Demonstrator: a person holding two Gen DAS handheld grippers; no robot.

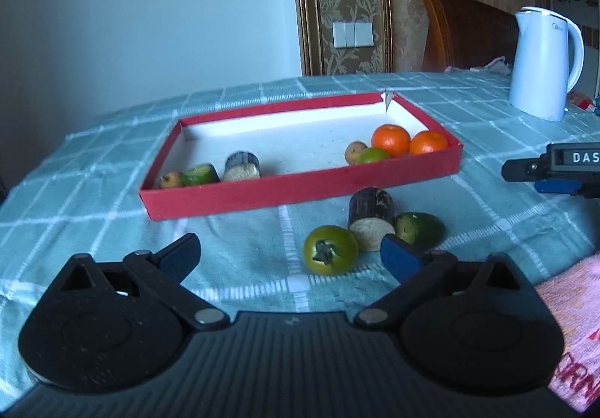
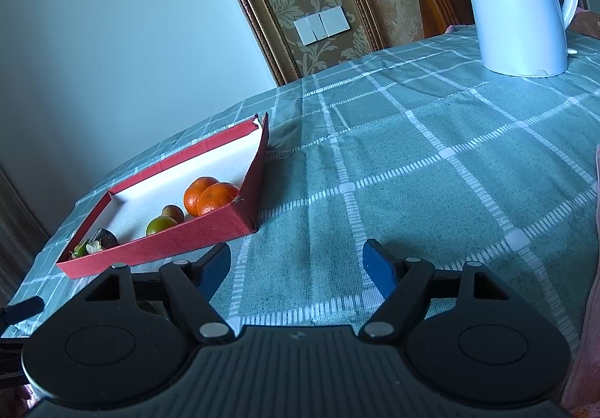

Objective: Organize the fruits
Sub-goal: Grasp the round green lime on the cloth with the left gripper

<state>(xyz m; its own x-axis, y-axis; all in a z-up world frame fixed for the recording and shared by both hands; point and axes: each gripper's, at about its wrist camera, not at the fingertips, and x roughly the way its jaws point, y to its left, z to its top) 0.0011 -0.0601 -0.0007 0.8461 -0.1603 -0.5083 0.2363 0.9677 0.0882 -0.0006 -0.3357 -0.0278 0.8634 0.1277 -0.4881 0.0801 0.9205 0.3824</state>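
A red tray (image 1: 300,189) with a white floor holds two oranges (image 1: 390,139), a green lime (image 1: 372,155), a small brown fruit (image 1: 354,151), a dark sugarcane piece (image 1: 242,166) and a cut green fruit (image 1: 201,174). In front of the tray on the cloth lie a green persimmon (image 1: 330,255), a sugarcane piece (image 1: 371,218) and a green fruit (image 1: 419,228). My left gripper (image 1: 290,256) is open and empty, just short of the persimmon. My right gripper (image 2: 298,266) is open and empty over bare cloth, right of the tray (image 2: 168,241); it also shows in the left wrist view (image 1: 555,170).
A white electric kettle (image 1: 543,61) stands at the back right of the table (image 2: 412,155), which wears a teal checked cloth. A pink towel (image 1: 573,335) lies at the near right edge. A wooden chair back (image 1: 465,27) stands behind the table.
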